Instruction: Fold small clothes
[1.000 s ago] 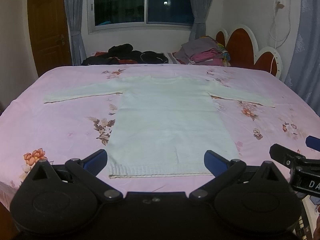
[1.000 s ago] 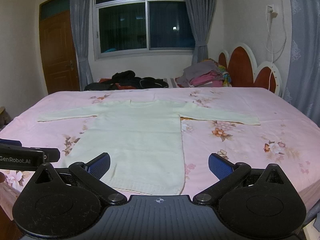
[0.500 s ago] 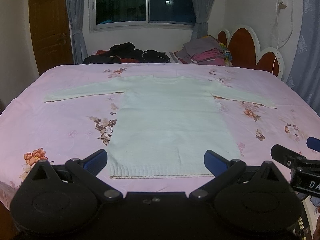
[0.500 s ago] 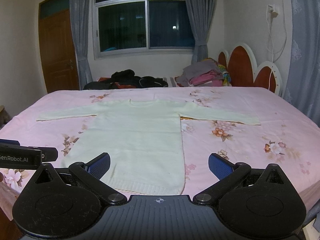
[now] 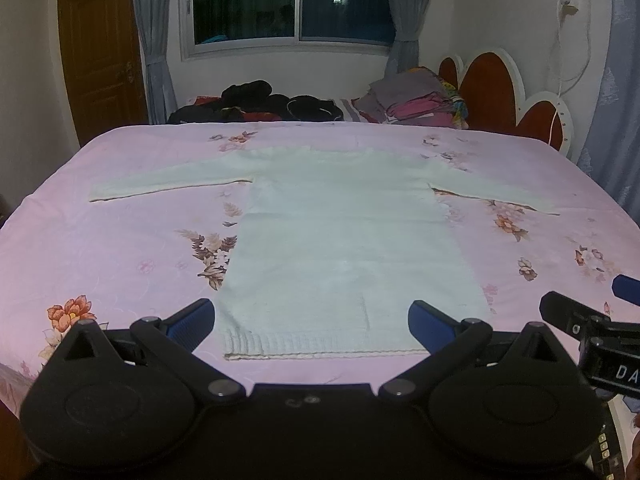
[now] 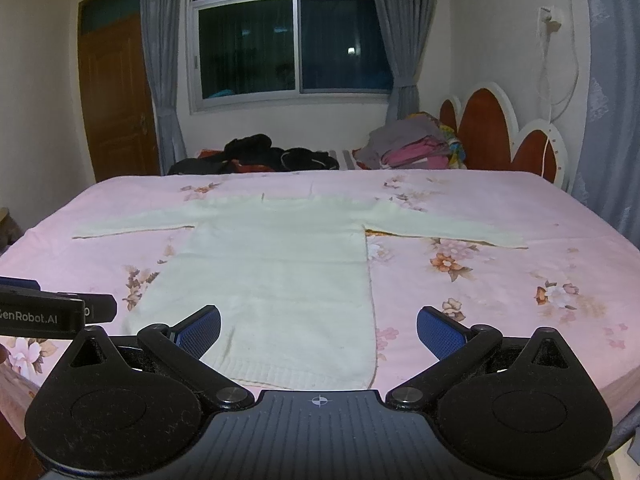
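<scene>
You hold the left claw [image 5: 310, 316] and right claw [image 6: 319, 326] spread apart and empty near the hem of the cream sweater [image 5: 340, 240], spread flat with sleeves outstretched on the pink floral bed [image 5: 120, 248], apparently ready for a first fold.

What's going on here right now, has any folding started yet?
Not yet. A pale long-sleeved sweater lies flat and unfolded on the pink floral bedspread, both sleeves spread out to the sides. The person holds the left gripper and the right gripper just short of the hem, both open and empty. Neither touches the fabric.
</scene>
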